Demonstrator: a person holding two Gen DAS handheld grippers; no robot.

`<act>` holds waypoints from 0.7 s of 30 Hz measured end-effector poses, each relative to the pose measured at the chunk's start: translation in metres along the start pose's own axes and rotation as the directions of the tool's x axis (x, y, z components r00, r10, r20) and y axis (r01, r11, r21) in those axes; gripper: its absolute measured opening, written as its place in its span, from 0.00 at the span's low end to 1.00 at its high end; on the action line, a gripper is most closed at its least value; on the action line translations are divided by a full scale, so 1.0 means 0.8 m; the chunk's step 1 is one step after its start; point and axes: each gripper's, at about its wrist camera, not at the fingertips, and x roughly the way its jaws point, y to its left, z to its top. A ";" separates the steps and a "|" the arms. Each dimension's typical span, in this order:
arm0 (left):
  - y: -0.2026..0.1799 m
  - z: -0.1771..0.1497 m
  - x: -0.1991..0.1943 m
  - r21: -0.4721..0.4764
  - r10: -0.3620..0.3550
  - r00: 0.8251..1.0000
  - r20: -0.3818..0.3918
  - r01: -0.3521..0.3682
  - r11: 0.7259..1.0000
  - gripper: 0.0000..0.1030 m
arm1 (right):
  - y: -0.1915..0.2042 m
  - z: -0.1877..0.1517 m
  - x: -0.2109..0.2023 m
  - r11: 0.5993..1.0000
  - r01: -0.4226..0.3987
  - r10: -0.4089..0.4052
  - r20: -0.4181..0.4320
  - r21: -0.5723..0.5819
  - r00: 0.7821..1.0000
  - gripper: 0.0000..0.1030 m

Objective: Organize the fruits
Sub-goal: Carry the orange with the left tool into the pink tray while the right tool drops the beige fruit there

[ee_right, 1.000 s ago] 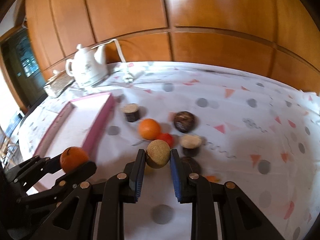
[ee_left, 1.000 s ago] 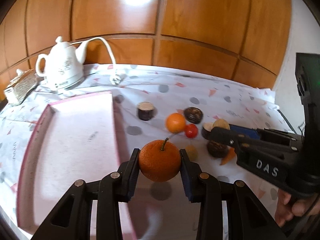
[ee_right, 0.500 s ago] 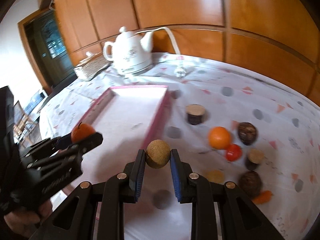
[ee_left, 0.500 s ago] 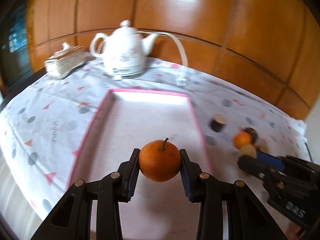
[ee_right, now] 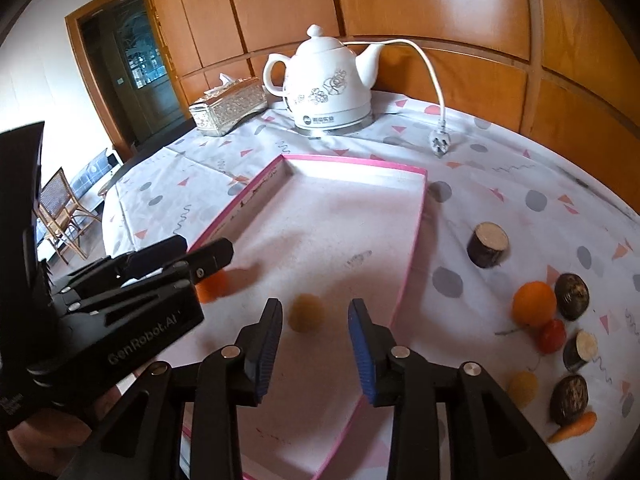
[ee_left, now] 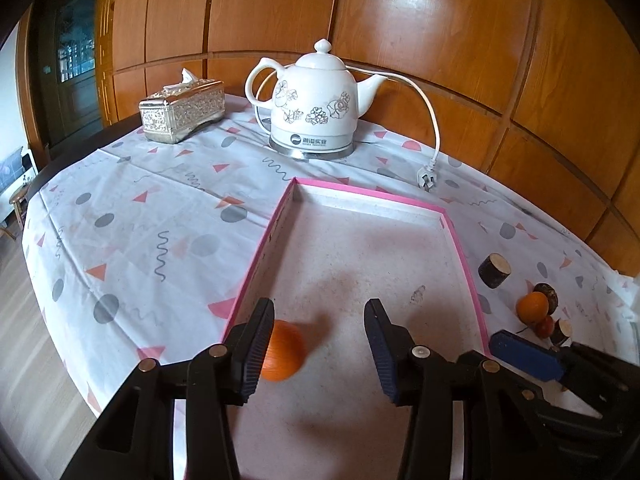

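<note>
Both fruits were released within the last half second. The left gripper (ee_left: 320, 344) jaws were spread, the orange (ee_left: 282, 350) lying blurred in the pink tray (ee_left: 464, 256), lower left. The right gripper (ee_right: 316, 344) jaws were likewise spread, the tan fruit (ee_right: 306, 314) deposited lower centre. Further fruits remained on the surface (ee_right: 500, 184).

Glossy ceramic kettle (ee_left: 314, 98); glossy wood panels (ee_left: 440, 20); matt cloth (ee_left: 132, 236).

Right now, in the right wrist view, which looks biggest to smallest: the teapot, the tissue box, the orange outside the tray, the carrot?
1. Teapot
2. Tissue box
3. Orange and carrot: look alike in size, and both sit nearer the camera, so unsure.
</note>
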 end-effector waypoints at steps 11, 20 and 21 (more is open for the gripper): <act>-0.042 -0.013 -0.020 0.081 -0.072 0.997 0.008 0.071 0.994 0.46 | -0.041 -0.030 -0.044 0.987 0.109 -0.115 0.052 0.117 0.992 0.33; -0.082 -0.028 -0.025 0.158 -0.130 0.991 -0.027 0.133 0.978 0.46 | -0.091 -0.058 -0.071 0.957 0.171 -0.187 0.047 0.233 0.981 0.33; -0.087 -0.030 -0.025 0.167 -0.136 0.990 -0.032 0.140 0.976 0.46 | -0.095 -0.063 -0.073 0.954 0.176 -0.192 0.045 0.243 0.980 0.33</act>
